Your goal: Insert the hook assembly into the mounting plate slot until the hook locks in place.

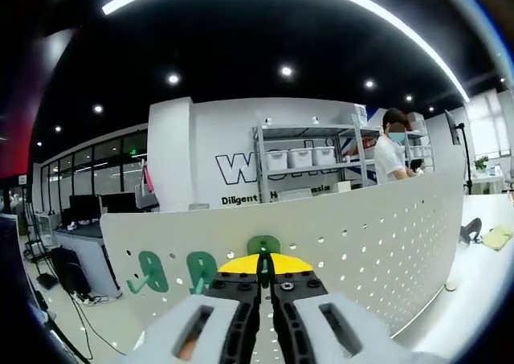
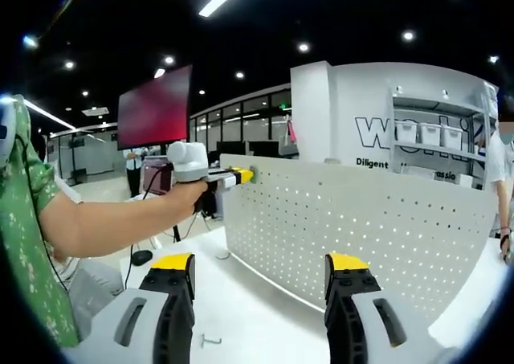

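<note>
The white perforated mounting plate (image 1: 361, 235) stood upright on the table; two green hooks (image 1: 151, 271) hung on its face, side by side; a third green hook (image 1: 263, 244) sat between my left claw's closed jaws, against the plate.

right gripper (image 2: 261, 288): jaws apart, empty | left gripper (image 2: 241, 175): at pegboard (image 2: 361, 235) top edge

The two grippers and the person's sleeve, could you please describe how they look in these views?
The right gripper has light grey bodies, black jaws and yellow tips. The left gripper matches: grey housings with slots, black bolted jaws, yellow tips; in the right gripper view it shows a rounded white-grey body. The person wears a green patterned short sleeve.
</note>
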`<state>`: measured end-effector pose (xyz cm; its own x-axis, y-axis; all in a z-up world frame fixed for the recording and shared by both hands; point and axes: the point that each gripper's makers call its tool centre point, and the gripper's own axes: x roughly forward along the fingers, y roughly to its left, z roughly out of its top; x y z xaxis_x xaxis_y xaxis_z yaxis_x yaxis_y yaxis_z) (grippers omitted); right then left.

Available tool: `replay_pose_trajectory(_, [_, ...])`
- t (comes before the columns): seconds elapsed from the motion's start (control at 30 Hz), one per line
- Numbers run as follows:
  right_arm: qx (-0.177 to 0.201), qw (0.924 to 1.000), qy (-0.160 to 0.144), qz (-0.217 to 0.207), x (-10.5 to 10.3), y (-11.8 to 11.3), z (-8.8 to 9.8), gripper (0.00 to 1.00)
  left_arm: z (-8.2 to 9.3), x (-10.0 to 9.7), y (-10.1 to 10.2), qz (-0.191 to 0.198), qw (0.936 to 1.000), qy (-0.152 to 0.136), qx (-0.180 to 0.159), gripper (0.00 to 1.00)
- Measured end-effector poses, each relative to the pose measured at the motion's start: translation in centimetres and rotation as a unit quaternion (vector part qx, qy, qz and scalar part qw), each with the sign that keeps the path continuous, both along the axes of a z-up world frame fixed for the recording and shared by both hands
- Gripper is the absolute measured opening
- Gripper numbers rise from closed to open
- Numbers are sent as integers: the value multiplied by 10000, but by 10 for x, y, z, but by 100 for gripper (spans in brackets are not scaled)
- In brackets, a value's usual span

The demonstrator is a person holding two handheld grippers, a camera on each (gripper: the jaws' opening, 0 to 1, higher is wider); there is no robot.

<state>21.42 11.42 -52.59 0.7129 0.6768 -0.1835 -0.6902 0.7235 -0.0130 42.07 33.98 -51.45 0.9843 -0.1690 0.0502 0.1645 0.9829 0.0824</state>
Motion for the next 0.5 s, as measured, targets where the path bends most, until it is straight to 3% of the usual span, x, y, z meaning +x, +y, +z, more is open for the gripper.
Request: replay_pose_trajectory(0.5, [-28, 10000, 50, -6, 0, -2, -4, 66, -6, 7, 1, 13, 10000, -1, -47, 3])
